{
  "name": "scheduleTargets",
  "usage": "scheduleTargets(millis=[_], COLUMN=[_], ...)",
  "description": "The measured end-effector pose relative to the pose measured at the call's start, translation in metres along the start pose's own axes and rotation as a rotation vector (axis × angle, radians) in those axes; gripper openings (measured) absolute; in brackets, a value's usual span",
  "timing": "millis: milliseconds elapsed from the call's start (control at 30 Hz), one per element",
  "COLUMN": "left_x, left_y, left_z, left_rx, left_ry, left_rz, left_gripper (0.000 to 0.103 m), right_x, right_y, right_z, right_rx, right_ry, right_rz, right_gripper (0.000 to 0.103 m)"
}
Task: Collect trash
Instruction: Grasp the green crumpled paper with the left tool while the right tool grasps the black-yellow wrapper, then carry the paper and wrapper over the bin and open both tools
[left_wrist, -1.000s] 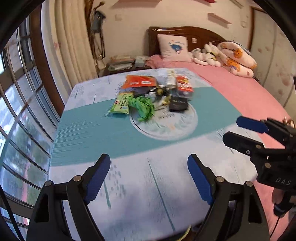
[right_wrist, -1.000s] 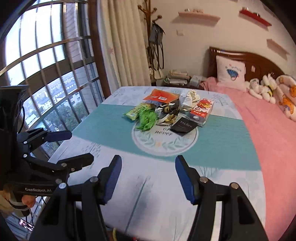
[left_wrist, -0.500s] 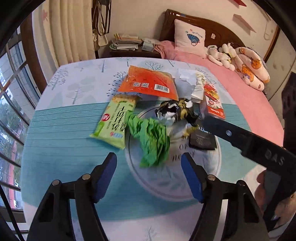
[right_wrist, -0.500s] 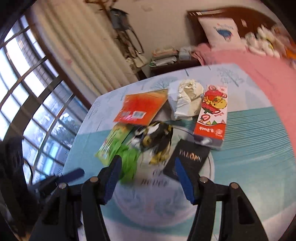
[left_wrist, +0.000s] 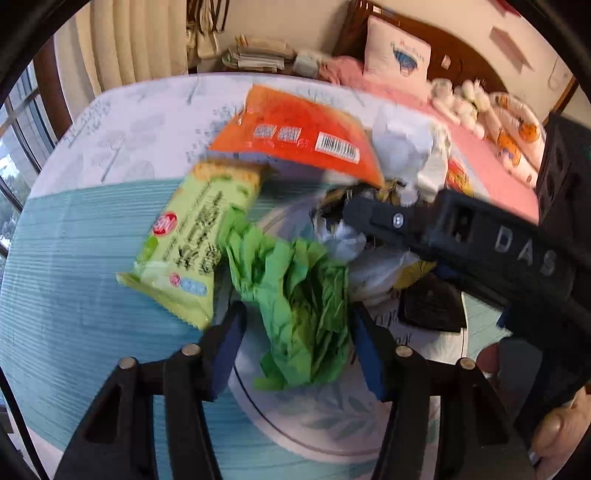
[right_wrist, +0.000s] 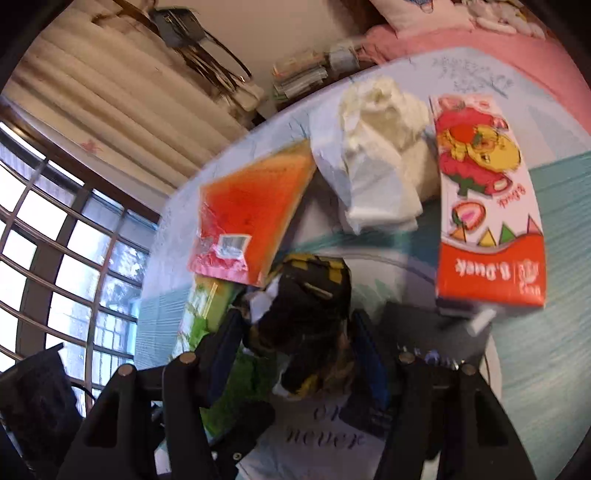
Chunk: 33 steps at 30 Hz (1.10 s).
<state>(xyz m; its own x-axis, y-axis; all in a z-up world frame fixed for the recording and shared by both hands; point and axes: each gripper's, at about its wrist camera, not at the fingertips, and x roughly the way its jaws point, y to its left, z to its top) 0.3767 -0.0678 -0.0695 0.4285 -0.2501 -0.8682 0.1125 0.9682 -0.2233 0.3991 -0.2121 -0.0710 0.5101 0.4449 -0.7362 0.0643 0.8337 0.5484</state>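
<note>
A pile of trash lies on the table. My left gripper (left_wrist: 295, 343) is open with its jaws either side of crumpled green paper (left_wrist: 295, 295). Beside that lie a light green snack packet (left_wrist: 188, 240) and an orange packet (left_wrist: 299, 129). My right gripper (right_wrist: 295, 347) is open around a crumpled black and yellow wrapper (right_wrist: 306, 306). Its arm crosses the left wrist view (left_wrist: 480, 243). Beyond it are the orange packet (right_wrist: 247, 218), white crumpled paper (right_wrist: 380, 155) and a red and white carton (right_wrist: 484, 199).
The table has a teal and white cloth (left_wrist: 74, 258) with a round print. A flat black sachet (left_wrist: 432, 306) lies right of the green paper. A pink bed (left_wrist: 491, 162) stands beyond the table, curtains and window to the left (right_wrist: 74, 221).
Both grippers have moved forward and down onto the pile. The left now straddles the green paper and the right straddles the black and yellow wrapper. Both stay open.
</note>
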Motion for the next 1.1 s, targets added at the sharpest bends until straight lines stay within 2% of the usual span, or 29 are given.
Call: scheduleTargets(millis=[33,67,133,333,500,833,1100], left_x=[0.002,0.002,0.001,-0.016,-0.053,-0.141,-0.205], left_y=[0.0,0.001,0.003,0.002,-0.004,0.003,0.006], left_z=[0.001,0.001,0.0,-0.011,-0.034,-0.109,-0.184], left_rx=[0.001,-0.003,-0.012,-0.012,0.018,0.048,0.083], left_ry=[0.003,-0.002,-0.006,-0.028,-0.042,-0.081,-0.13], left_rz=[-0.008,-0.008,-0.021,-0.027,-0.046,-0.091,-0.118], left_gripper=[0.036,0.033,0.03,0.029,0.029,0.029,0.029], right_x=[0.001,-0.001,-0.004,-0.028,-0.065,-0.156,-0.207], right_y=[-0.001,-0.003,-0.007,-0.013,-0.003,0.025,0.034], right_z=[0.0,-0.001,-0.004,-0.015,-0.034,-0.123,-0.204], right_rx=[0.003,0.006,0.009,-0.015,-0.059,-0.185,-0.249], right_ry=[0.0,-0.01,-0.016,-0.056,-0.091,-0.165,-0.197], right_rz=[0.006,0.008,0.023,0.027,0.051,0.067,0.096], right_gripper=[0.054,0.05,0.048,0.046,0.046,0.046,0.046])
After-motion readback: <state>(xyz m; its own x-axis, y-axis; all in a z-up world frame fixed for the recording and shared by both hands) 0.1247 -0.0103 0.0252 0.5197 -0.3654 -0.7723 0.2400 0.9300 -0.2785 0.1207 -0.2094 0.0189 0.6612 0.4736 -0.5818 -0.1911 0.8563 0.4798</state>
